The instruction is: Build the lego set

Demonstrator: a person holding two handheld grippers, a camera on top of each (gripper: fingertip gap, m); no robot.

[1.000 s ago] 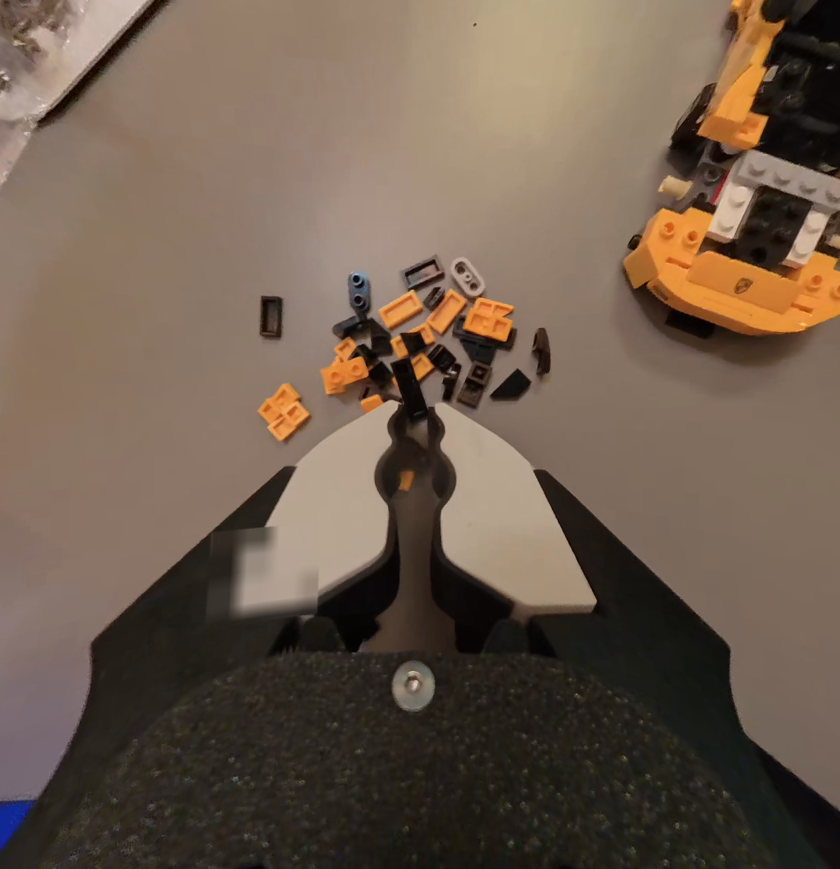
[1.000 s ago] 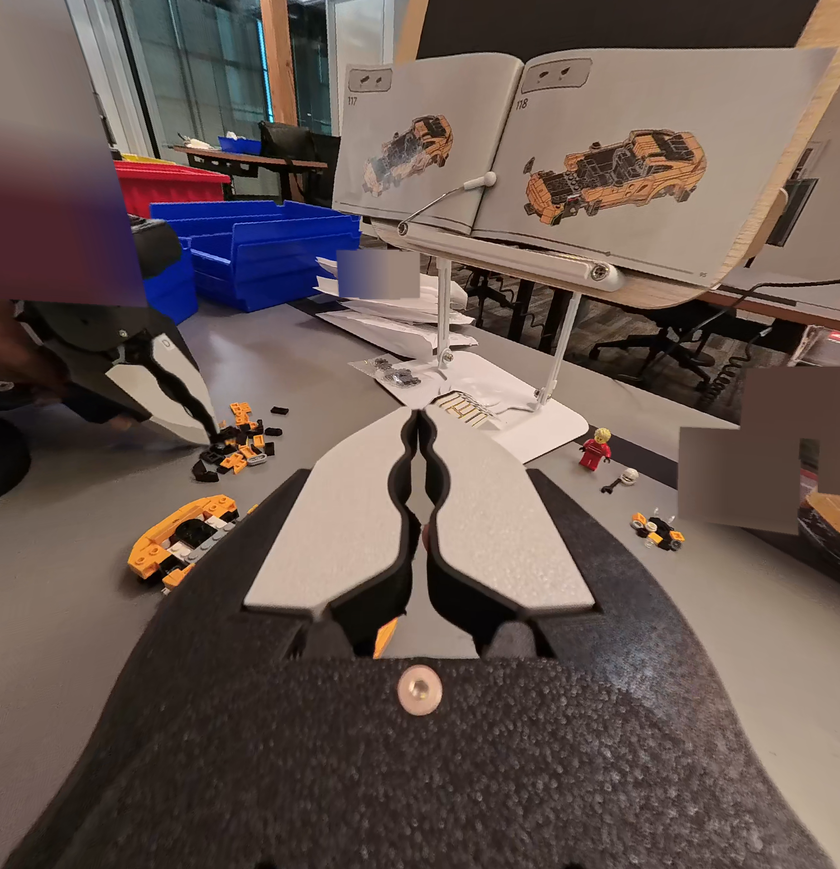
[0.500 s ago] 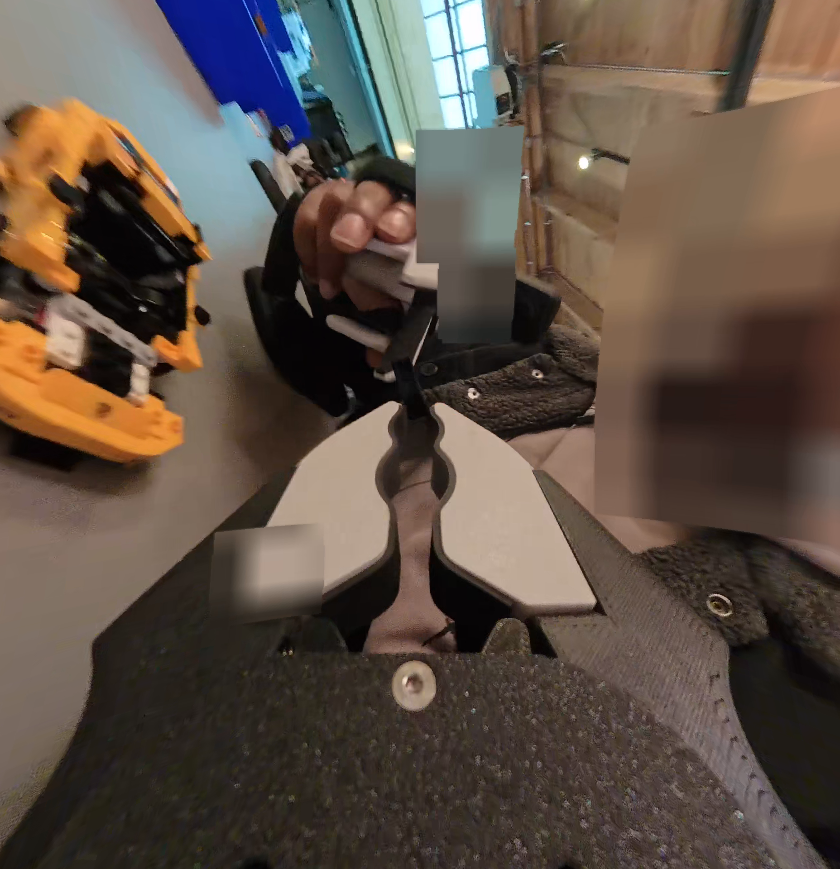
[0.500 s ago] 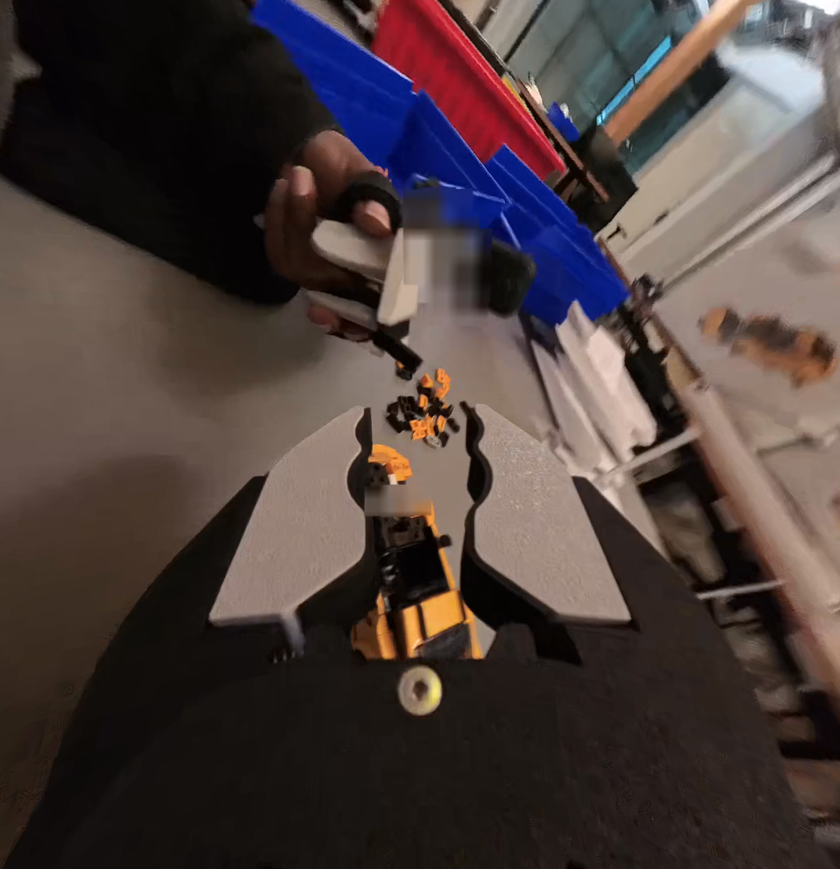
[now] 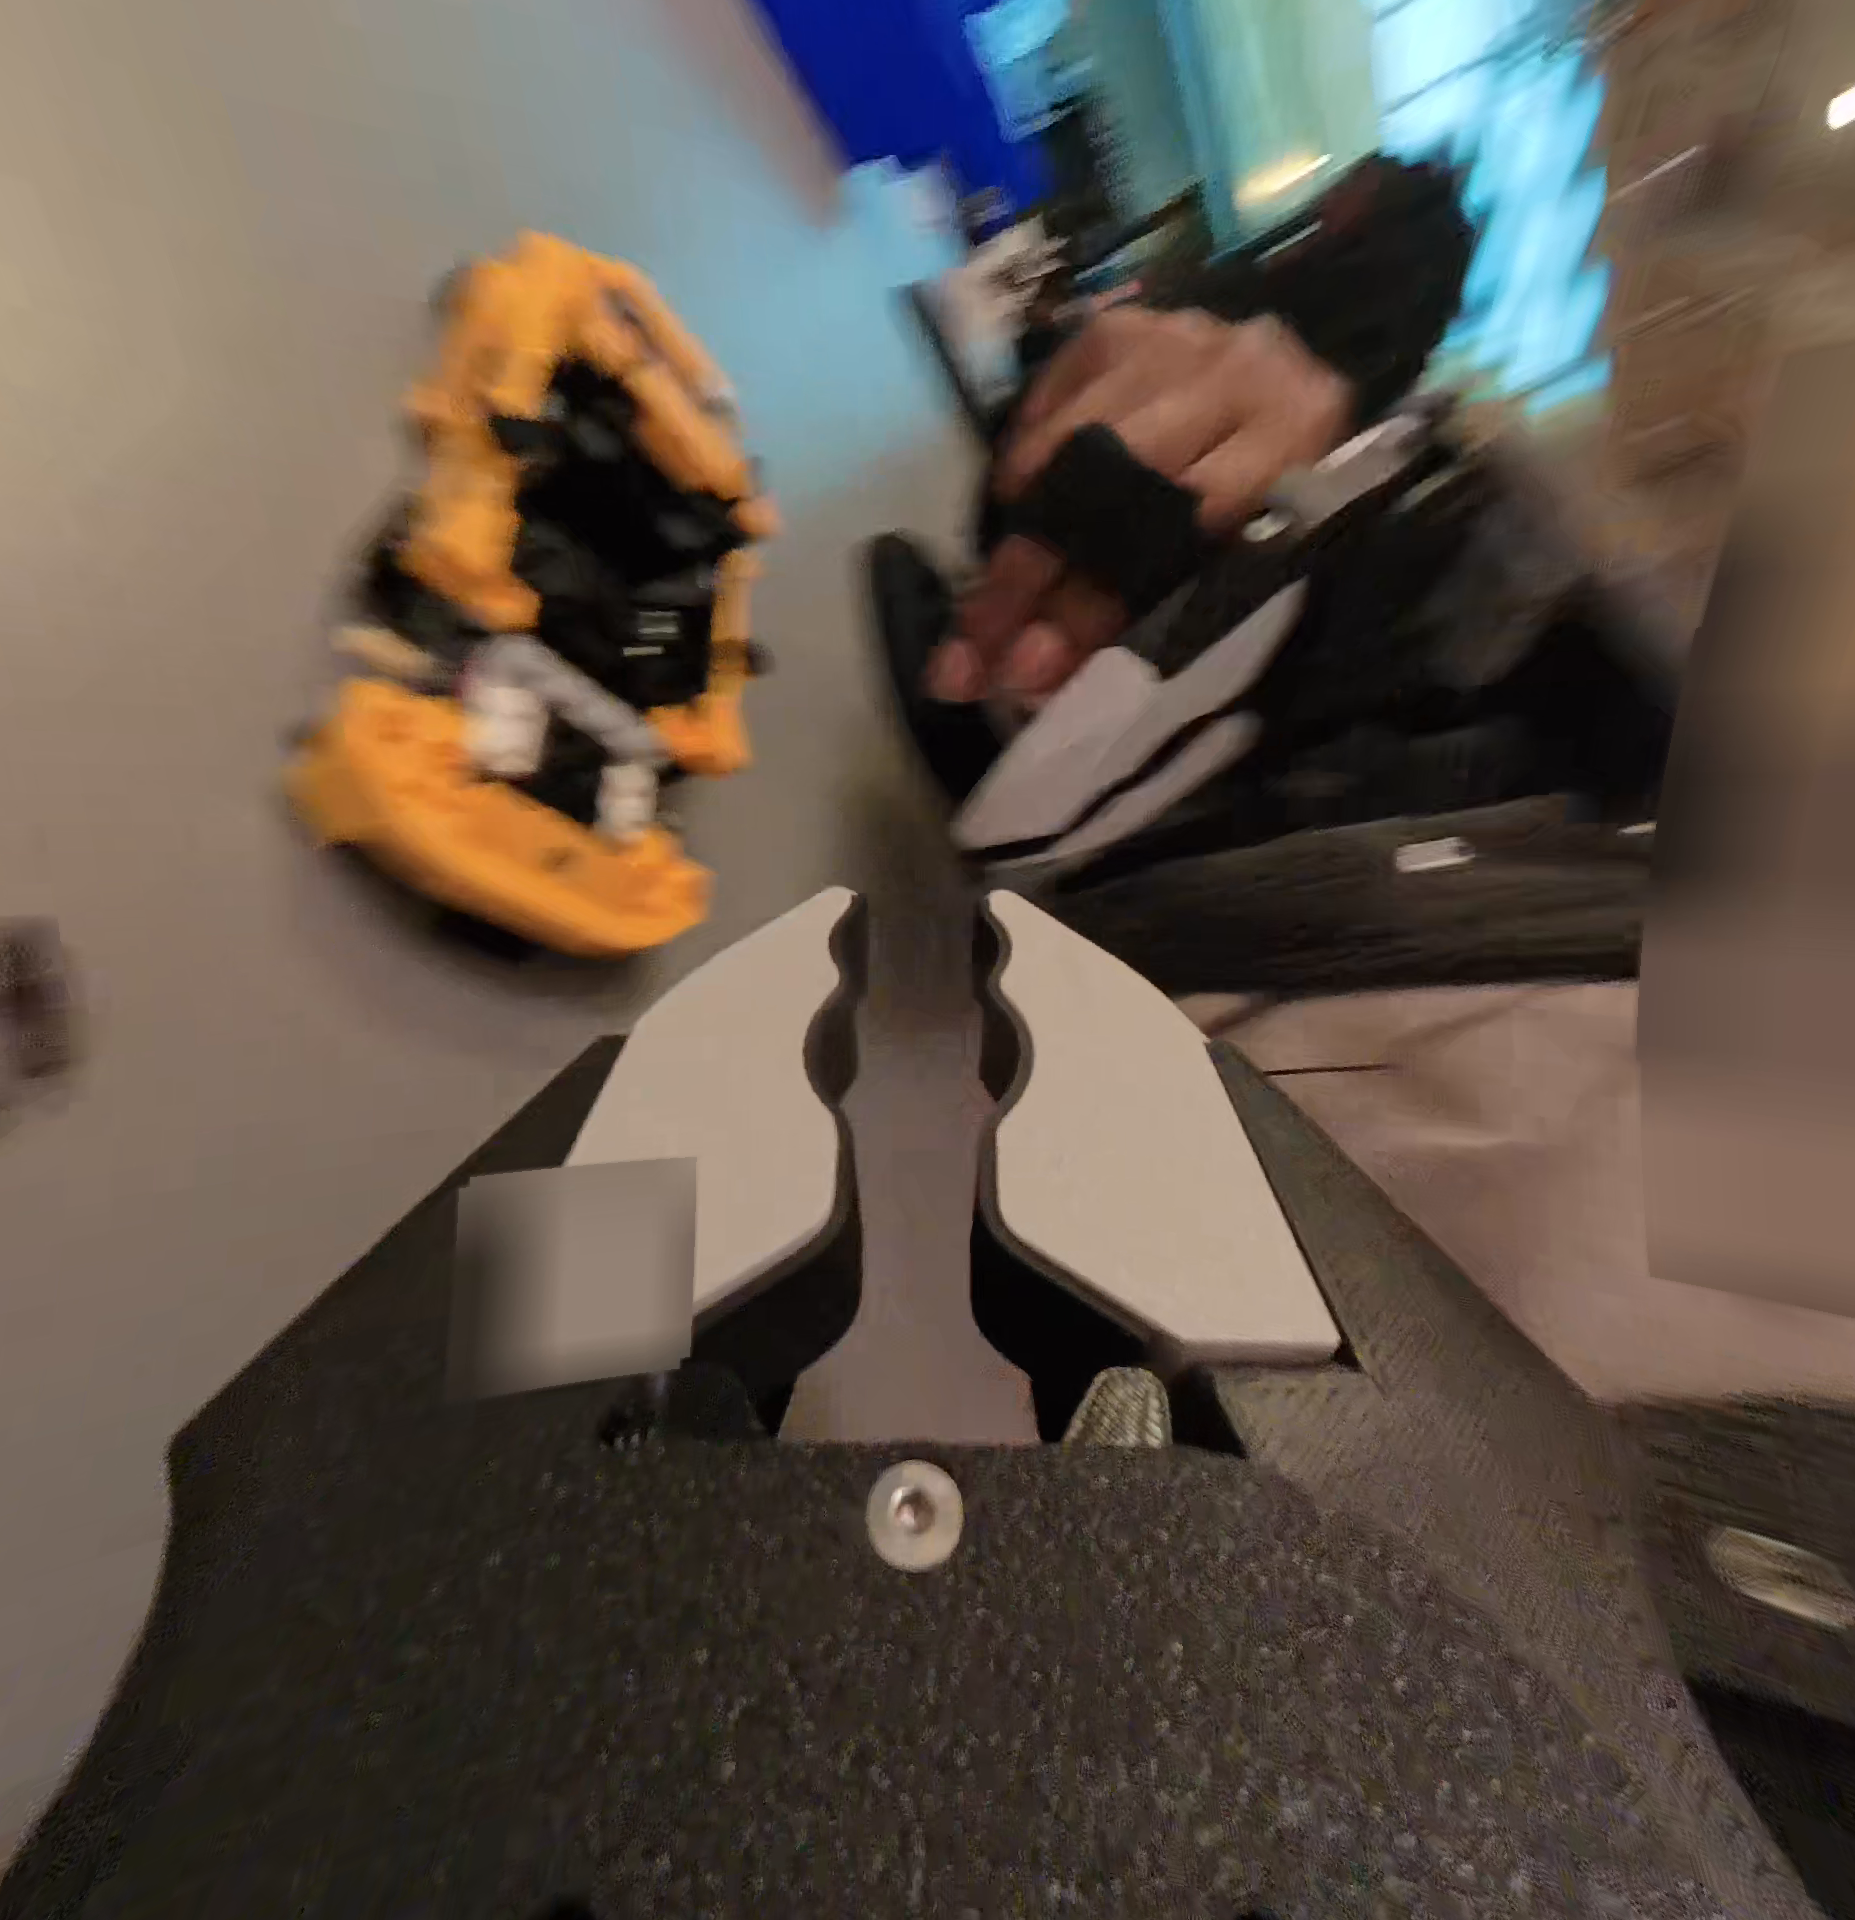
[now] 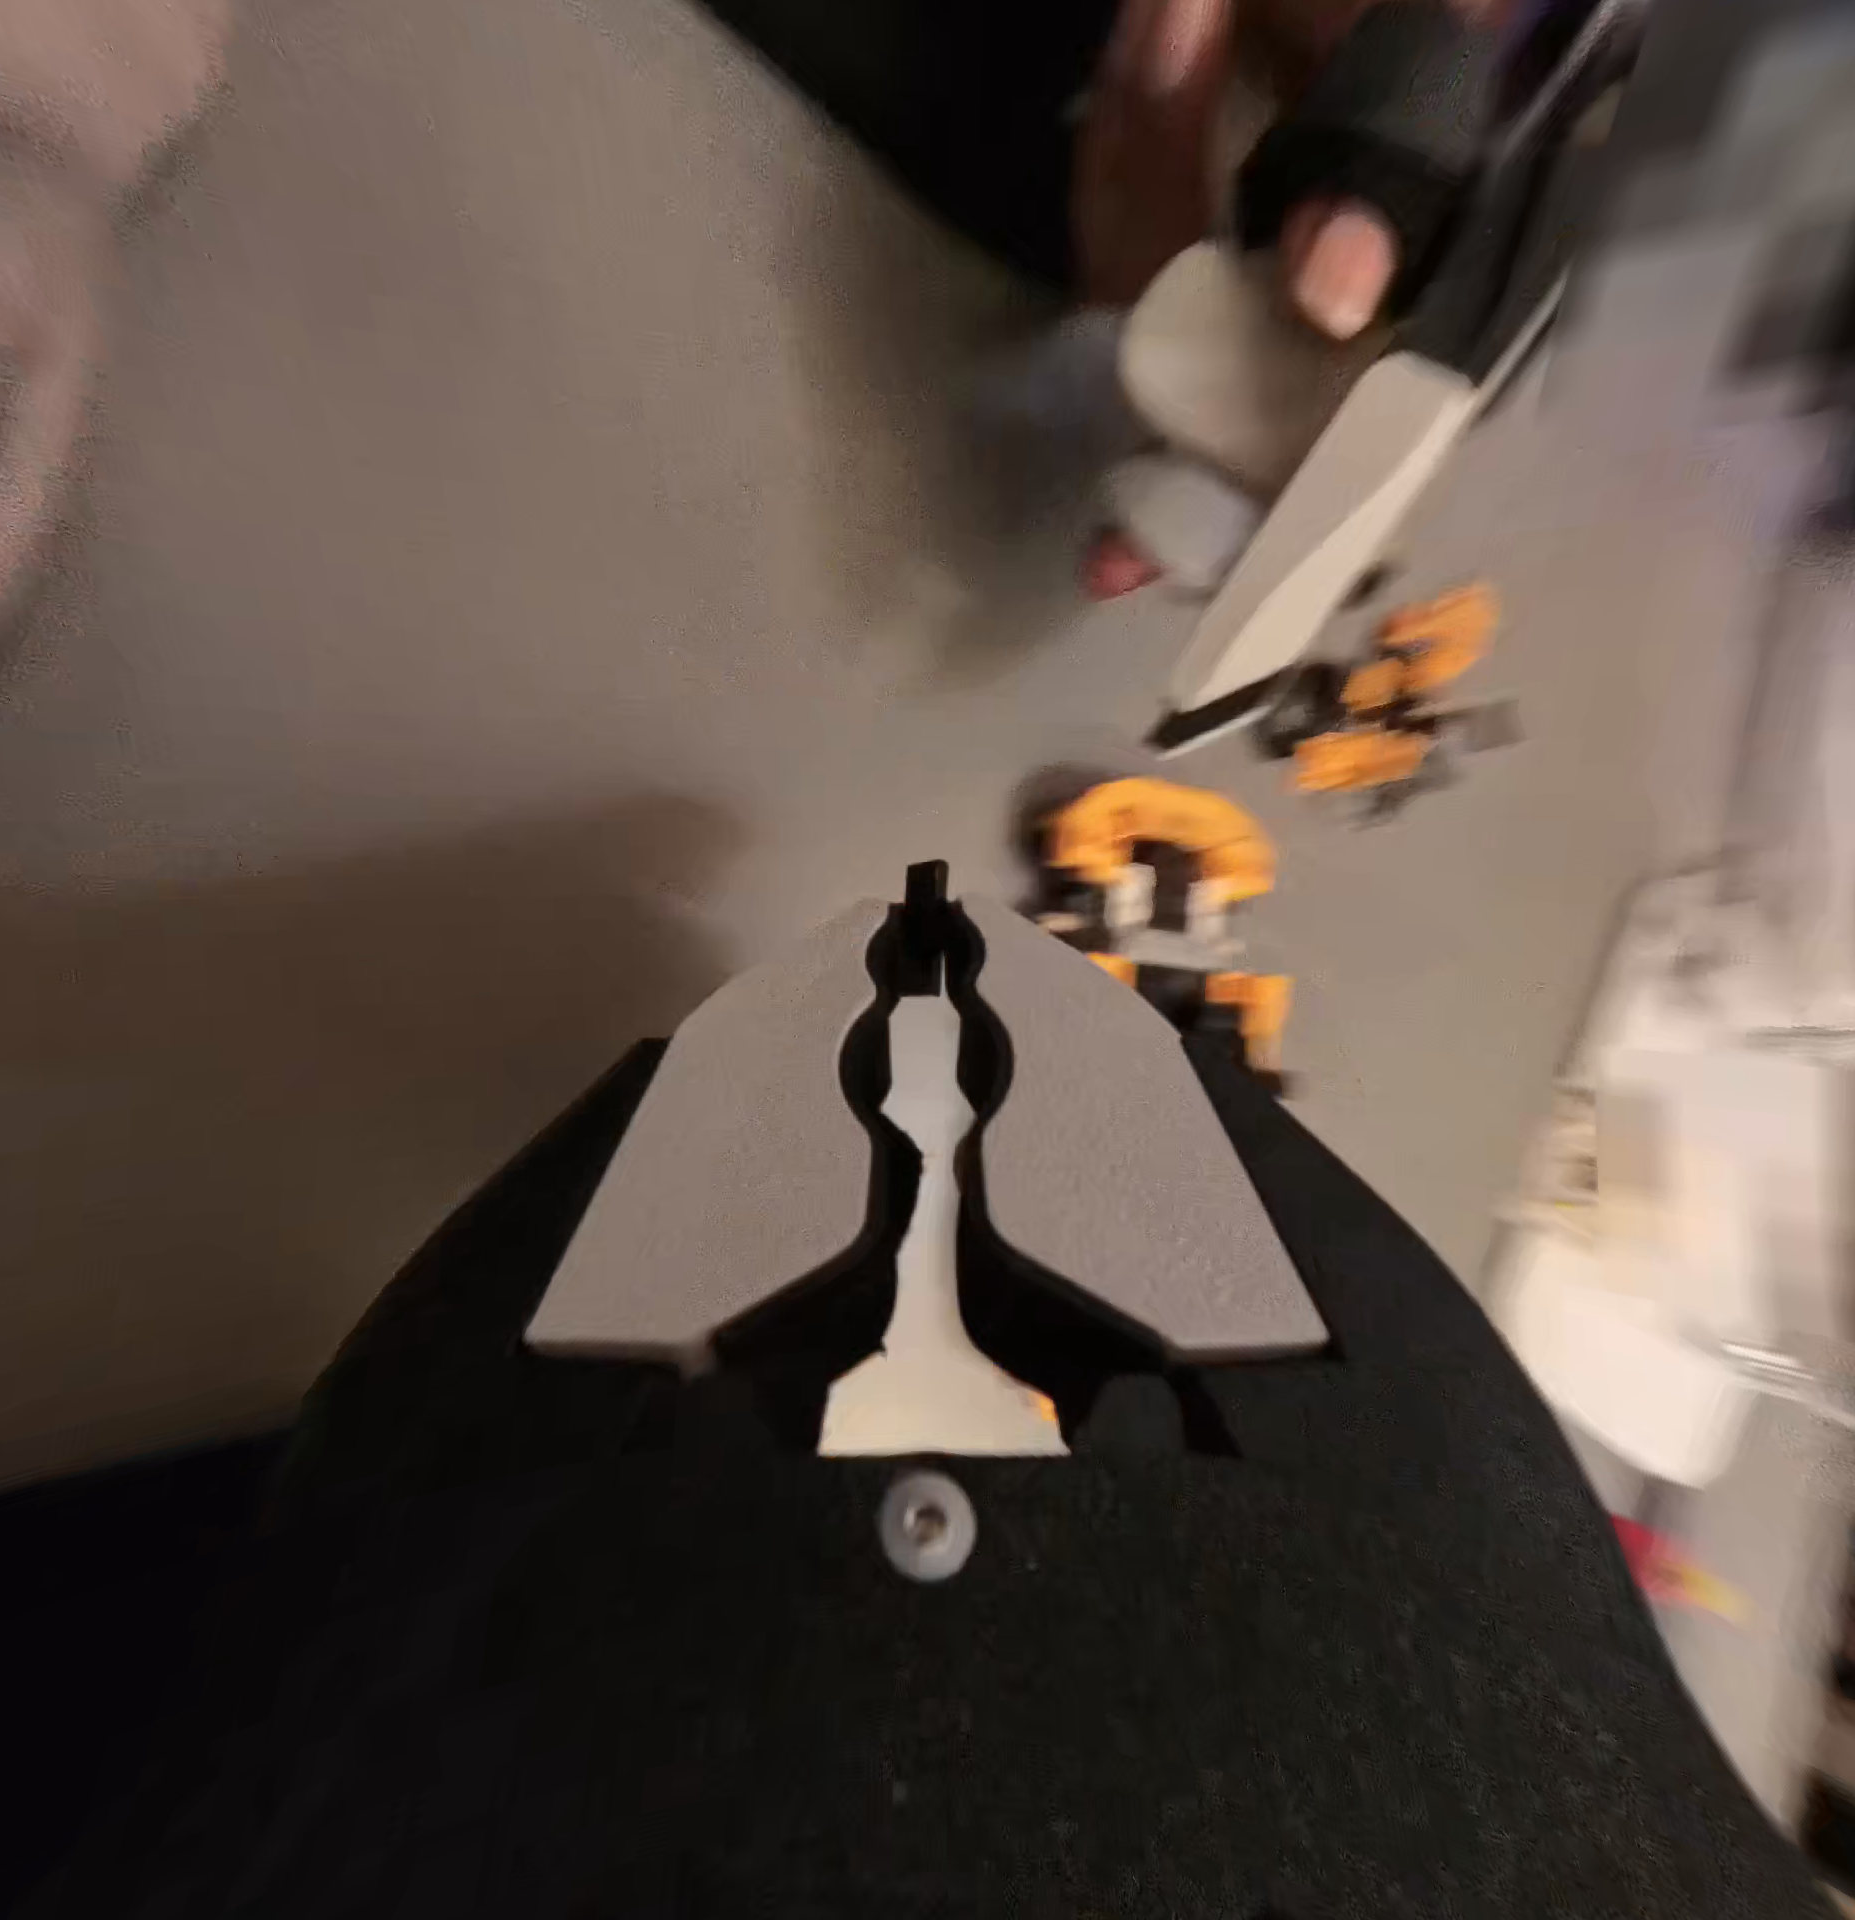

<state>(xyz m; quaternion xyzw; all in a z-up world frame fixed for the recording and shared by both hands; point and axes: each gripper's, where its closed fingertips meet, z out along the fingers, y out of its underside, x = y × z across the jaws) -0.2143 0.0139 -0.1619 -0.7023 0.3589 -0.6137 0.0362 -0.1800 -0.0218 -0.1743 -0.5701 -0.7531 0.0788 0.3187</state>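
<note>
Both views are motion-blurred. My right gripper is shut on a small black lego piece that sticks out past its fingertips, above the grey table. The part-built orange and black lego car lies just right of it, with the pile of loose orange and black pieces beyond. My left gripper is open with a narrow gap and holds nothing. It also shows in the right wrist view, tip over the pile. The car is to its upper left, and the right gripper is just ahead.
A person's hand holds the right gripper, and another hand holds the left one. A blue bin stands far back. Blurred white shapes lie at the right of the table. A small dark piece lies at far left.
The black piece has passed from my left gripper to my right one. The left gripper has opened and let go; the right has shut on the piece. Both have swung round.
</note>
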